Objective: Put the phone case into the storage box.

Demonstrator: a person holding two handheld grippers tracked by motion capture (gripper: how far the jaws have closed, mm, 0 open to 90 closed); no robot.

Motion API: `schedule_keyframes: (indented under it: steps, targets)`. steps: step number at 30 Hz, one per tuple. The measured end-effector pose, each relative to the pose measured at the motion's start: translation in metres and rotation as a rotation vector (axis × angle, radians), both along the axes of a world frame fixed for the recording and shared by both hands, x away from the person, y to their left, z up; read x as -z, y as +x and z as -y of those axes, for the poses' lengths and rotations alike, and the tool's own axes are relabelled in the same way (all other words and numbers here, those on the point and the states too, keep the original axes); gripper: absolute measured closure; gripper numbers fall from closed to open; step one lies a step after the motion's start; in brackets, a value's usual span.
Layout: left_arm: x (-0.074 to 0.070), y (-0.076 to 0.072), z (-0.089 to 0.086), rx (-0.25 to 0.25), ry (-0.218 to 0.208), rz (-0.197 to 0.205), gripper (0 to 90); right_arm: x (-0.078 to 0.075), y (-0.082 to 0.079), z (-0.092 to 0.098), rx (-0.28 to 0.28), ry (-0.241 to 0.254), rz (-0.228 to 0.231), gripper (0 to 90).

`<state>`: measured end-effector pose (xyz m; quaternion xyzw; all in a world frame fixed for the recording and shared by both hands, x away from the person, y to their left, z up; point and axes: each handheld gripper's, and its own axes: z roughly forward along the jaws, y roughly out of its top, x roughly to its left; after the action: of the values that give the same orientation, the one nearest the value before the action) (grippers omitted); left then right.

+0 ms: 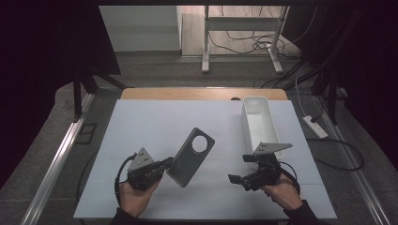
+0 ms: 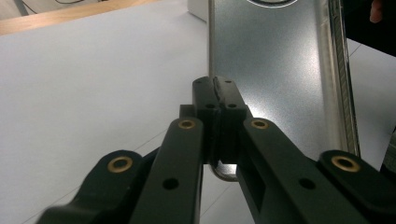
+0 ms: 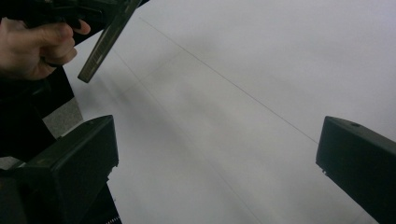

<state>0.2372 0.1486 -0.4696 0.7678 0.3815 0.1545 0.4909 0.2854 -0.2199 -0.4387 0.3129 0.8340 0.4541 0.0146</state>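
The left hand-held gripper (image 1: pixel 165 165) is clenched on the lower edge of a dark grey phone case (image 1: pixel 191 156), its two black jaws pressed together over the thin rim. In the left gripper view the pads meet on the case's (image 2: pixel 275 70) near edge, and the case's matte inner face runs away from the jaws toward a round camera opening at the top of the frame. From the high view the case is held over the middle of the white bench (image 1: pixel 155 122), angled with its round cutout toward the upper right and its bottom corner near the bench surface; whether that corner touches the bench cannot be told. The person's left hand (image 1: pixel 136 194) grips the gripper body from below.

The right hand-held gripper (image 1: pixel 237 176) sits well apart from the case, to its right, released: in the right gripper view its jaws (image 3: pixel 219 163) stand wide with nothing but bare bench between them. The right hand (image 1: pixel 281 192) holds it low over the bench.

Farther out, a white rectangular bin (image 1: pixel 259 124) lies along the right side of the bench, just beyond the right gripper. A strip of wooden tabletop (image 1: pixel 202 93) shows past the far edge of the white sheet.
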Motion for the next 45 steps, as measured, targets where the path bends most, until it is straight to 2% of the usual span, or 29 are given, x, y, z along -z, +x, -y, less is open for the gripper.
schedule_keyframes:
  steps: [6,12,18,26,31,35,45]
  targets:
    - [0.001,0.002,0.006,0.002,0.001,0.002,88.9,0.002,0.003,-0.011,-0.013,0.025,-0.016,0.0]
    - [0.002,0.003,0.012,0.0,0.006,0.005,88.9,0.005,0.006,-0.024,-0.027,0.071,-0.057,0.0]
    - [0.003,0.003,0.019,0.003,0.025,0.014,88.9,0.006,0.007,-0.036,-0.049,0.068,-0.056,0.0]
    - [0.004,0.004,0.026,0.007,0.022,0.016,88.9,0.01,0.01,-0.05,-0.069,0.099,-0.101,0.0]
    - [0.005,0.003,0.031,0.016,0.023,0.017,88.8,0.011,0.012,-0.059,-0.064,0.108,-0.134,0.0]
    - [0.005,0.003,0.034,0.021,0.024,0.018,88.9,0.01,0.013,-0.064,-0.063,0.104,-0.141,0.0]
    - [0.005,0.003,0.037,0.029,0.02,0.015,88.9,0.01,0.018,-0.078,-0.048,0.137,-0.169,0.0]
